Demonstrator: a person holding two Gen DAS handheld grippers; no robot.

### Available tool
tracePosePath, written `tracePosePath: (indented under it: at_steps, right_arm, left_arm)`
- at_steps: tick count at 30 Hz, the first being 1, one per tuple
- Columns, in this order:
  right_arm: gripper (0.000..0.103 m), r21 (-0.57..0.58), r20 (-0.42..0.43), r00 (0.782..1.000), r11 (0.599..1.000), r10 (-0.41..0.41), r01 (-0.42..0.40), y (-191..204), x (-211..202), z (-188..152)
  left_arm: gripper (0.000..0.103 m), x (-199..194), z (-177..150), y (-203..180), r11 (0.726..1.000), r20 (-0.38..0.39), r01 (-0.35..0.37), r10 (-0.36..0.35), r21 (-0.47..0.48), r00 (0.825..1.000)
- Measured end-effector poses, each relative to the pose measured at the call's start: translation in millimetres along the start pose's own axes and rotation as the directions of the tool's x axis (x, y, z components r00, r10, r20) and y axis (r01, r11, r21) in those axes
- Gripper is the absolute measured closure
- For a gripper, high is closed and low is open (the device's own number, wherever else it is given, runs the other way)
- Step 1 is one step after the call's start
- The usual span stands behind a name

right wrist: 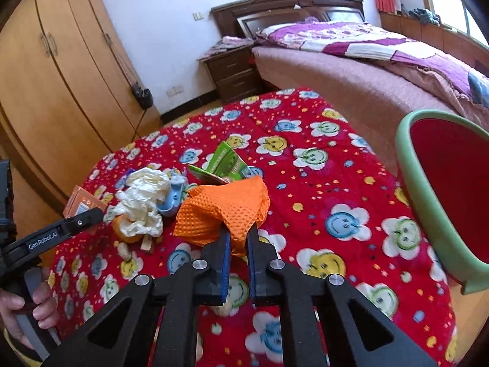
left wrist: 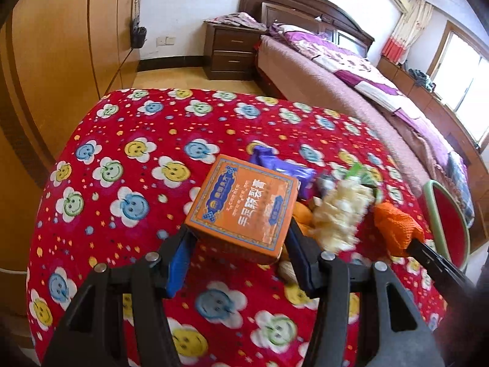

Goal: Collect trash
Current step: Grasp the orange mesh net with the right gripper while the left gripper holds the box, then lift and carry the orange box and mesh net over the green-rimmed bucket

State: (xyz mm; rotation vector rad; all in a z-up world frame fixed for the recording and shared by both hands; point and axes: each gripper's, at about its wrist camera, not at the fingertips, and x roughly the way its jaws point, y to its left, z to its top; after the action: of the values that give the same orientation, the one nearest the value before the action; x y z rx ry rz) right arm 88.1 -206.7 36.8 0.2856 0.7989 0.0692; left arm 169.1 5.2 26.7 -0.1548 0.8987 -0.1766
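My left gripper [left wrist: 240, 238] is shut on an orange box [left wrist: 241, 206] and holds it tilted above the red smiley tablecloth [left wrist: 137, 183]. My right gripper [right wrist: 238, 232] is shut on an orange waffle cloth [right wrist: 226, 208], lifted a little off the table; the cloth also shows in the left wrist view [left wrist: 397, 229]. More trash lies in a pile: a crumpled white bag [right wrist: 142, 202], a green packet [right wrist: 227, 163], a blue plastic piece [right wrist: 172, 198], a purple wrapper [left wrist: 284, 165] and orange peel [right wrist: 125, 229].
A red bin with a green rim [right wrist: 428, 202] stands at the table's right edge. A bed [right wrist: 366, 70], a nightstand [right wrist: 232, 70] and wooden wardrobes [right wrist: 55, 76] lie beyond the table.
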Motion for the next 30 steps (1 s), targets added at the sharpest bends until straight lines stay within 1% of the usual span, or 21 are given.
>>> tracePosePath:
  at_steps: [6,8,14,25,30]
  right_arm:
    - [0.094,-0.013,0.061,0.998,1.0,0.004,-0.004,-3,-33,-12]
    - [0.094,-0.021,0.089,0.996,1.0,0.001,0.001,-3,-45,-16]
    - [0.094,-0.011,0.137,0.99,1.0,0.016,-0.015,-10,-68,-23]
    - [0.094,0.046,0.2,0.98,0.999,-0.002,-0.007,-37,-105,-33]
    - [0.094,0.064,0.231,0.973,0.998,-0.017,0.002,-46,-120,-35]
  left_arm:
    - [0.045,-18,-15,-19,0.999,0.01,0.046,-0.046,0.019,0.999]
    - [0.045,-22,-20,-25,0.998,0.007,0.065,-0.065,0.019,0.998]
    - [0.045,-32,-32,-49,0.994,-0.01,0.105,-0.104,0.041,0.995]
    - [0.045,-48,-47,-83,0.986,-0.026,0.142,-0.14,0.086,0.99]
    - [0.045,-58,-52,-97,0.981,-0.021,0.156,-0.155,0.111,0.988]
